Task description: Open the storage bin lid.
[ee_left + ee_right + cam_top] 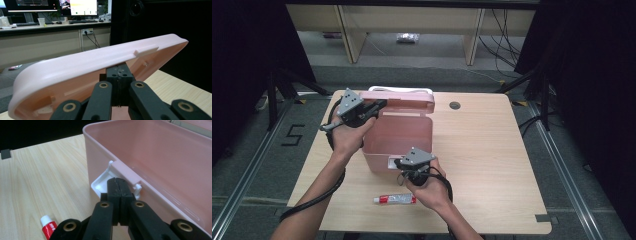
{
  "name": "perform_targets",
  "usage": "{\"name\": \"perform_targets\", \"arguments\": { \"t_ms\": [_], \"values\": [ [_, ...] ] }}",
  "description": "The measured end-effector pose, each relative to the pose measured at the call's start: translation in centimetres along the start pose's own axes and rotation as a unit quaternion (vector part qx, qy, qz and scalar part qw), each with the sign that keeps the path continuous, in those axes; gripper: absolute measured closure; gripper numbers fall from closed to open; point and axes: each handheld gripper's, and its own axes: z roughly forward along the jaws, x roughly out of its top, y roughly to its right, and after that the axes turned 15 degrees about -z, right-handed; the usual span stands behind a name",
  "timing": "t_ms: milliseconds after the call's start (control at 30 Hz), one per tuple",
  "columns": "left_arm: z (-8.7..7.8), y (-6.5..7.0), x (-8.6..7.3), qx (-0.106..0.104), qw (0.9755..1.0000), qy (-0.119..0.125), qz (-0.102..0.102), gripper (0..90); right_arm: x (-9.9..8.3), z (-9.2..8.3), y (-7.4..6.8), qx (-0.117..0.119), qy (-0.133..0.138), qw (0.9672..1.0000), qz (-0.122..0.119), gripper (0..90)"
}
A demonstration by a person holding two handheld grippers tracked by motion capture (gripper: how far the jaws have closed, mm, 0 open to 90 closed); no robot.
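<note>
Toothpaste tube (394,199) lies at table's 6 o'clock edge, just before pink box (397,137). Right gripper (404,164), jaws closed, empty, presses white latch (101,184). Left gripper (379,105), jaws closed, props lid (87,62) at 11 o'clock. Keep lid steady; brace box front.

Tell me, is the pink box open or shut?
Open. The lid is swung up and back, the left tool is at its edge, and the inside of the pink box shows.

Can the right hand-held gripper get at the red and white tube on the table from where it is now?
Probably yes. The tube lies in the open on the table, just beside the right hand-held gripper, which is shut at the pink box's latch, and nothing stands between them.
</note>
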Motion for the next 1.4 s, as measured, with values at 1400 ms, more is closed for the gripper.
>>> {"name": "perform_targets", "arguments": {
  "t_ms": [1400],
  "values": [
    [2.0, 0.2, 0.3, 0.034, 0.9985, 0.044, -0.001, 89.7, 0.0, 0.1, -0.2, -0.002, 0.005, 1.0000, 0.004, 90.0]
  ]
}}
